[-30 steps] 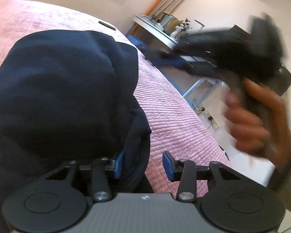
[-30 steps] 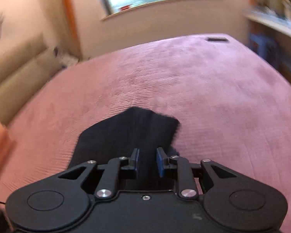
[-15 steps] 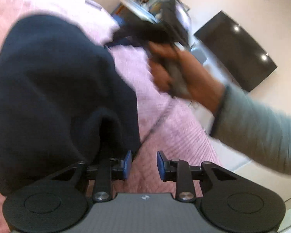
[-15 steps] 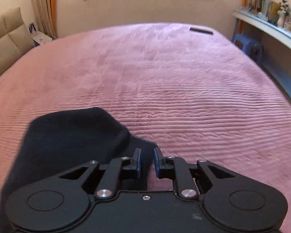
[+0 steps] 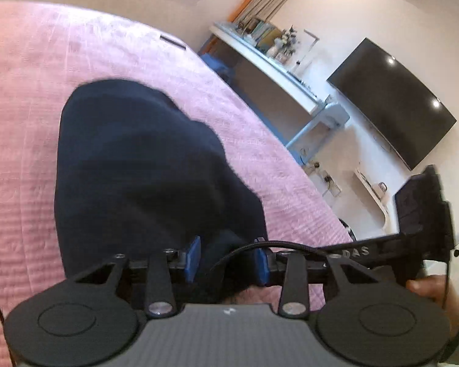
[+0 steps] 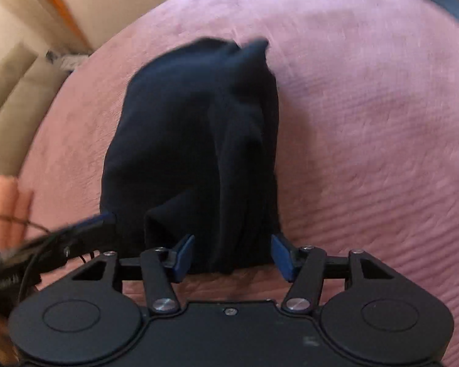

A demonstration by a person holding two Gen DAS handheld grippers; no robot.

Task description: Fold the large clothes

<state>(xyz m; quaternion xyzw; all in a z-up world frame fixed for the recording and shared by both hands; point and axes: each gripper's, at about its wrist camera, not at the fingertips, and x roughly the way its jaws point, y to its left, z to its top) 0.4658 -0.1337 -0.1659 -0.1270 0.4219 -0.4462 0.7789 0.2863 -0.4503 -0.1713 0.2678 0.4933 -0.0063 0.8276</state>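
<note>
Dark navy garment (image 5: 143, 165) bunched in a folded heap on the pink quilted bedspread (image 5: 24, 98), stretching forward and away from both tools. Left gripper (image 5: 226, 258) spread, blue pads standing apart, with the near edge of the cloth lying loosely between them; no pinch visible. Thin black cable (image 5: 260, 246) arcing across just ahead of its right-hand finger. Beside it on that same side, touching or nearly so, the right gripper's black body (image 5: 419, 214) with a hand (image 5: 434, 287) wrapped around the grip.

Right gripper (image 6: 232, 255) likewise spread wide, pads flanking the near end of the garment (image 6: 192, 140); cloth filling the gap but pressed by neither pad as far as visible. Vertical folds and a raised ridge running up the middle of the heap, two small points of fabric poking up at the far end. To the left of this gripper, the other tool's blue-tipped finger (image 6: 104, 217) at the cloth's near-left corner, blurred. Bedspread (image 6: 367, 128) open to the right and ahead.

Beyond the bed, ahead and to the right of the left gripper: white desk (image 5: 272, 70) with books and small items, dark wall screen (image 5: 394, 101). Padded beige headboard (image 6: 12, 85) off to the left of the right gripper.
</note>
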